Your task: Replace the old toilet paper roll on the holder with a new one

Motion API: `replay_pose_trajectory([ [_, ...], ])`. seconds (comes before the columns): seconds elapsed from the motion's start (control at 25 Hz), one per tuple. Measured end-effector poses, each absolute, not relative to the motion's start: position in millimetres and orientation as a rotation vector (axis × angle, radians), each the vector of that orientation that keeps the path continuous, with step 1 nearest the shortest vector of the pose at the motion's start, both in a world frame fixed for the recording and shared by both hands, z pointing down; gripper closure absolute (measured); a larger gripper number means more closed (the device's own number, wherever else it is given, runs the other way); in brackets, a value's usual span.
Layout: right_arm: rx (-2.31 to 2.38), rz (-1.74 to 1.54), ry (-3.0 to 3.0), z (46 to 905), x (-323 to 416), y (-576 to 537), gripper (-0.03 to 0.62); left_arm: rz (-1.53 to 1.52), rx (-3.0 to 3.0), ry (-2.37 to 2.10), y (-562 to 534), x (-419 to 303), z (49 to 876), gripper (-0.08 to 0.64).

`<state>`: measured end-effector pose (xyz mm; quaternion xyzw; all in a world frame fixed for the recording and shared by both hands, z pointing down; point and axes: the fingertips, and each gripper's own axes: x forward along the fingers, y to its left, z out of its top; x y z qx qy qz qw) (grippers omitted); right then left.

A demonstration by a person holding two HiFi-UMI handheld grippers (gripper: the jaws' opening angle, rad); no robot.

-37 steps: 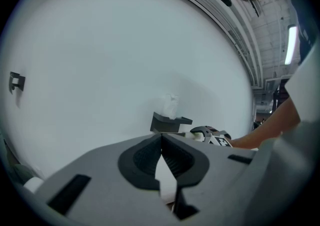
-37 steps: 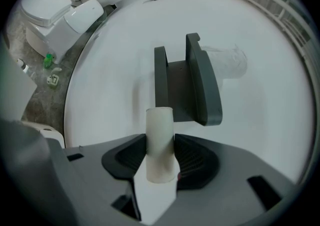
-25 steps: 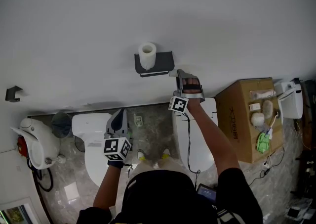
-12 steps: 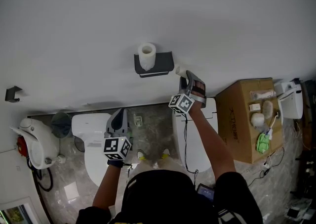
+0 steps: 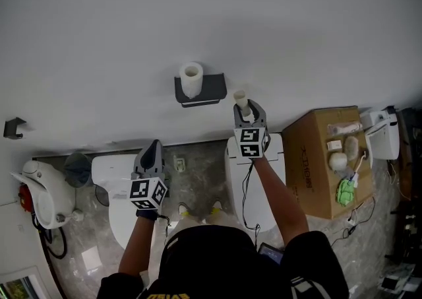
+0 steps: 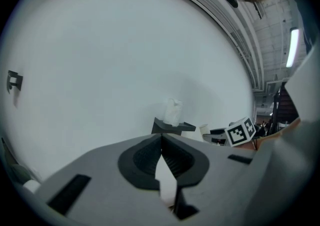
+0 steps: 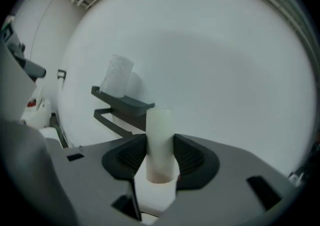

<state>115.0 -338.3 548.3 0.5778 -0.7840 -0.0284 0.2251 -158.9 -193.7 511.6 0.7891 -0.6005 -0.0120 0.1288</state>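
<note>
bare tube (image 5: 241, 99) beside holder (image 5: 210, 89)
right gripper (image 5: 245, 109), frame centre, clamps it; left gripper (image 5: 155, 146), lower left, closed and empty.

Right gripper (image 5: 249, 112) has rolled upright and lifted slightly, centre frame. Old core (image 5: 241, 101), barely visible a second ago, now stands up from its jaws, just right of holder (image 5: 210, 88).
</note>
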Motion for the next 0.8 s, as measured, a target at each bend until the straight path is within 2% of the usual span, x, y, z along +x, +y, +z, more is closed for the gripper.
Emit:
replay_pose_trajectory([
  [0.32,1.644,0.056,-2.370,505.0,114.4,-306.3,0.422,-0.030,2.330,-1.728,-200.2,-166.1,493.9,0.551],
  [0.8,1.762,0.034,-2.484,429.0,116.2,-276.1,0.422,-0.086,2.329,-1.806,-202.1,-189.1,459.2,0.551],
])
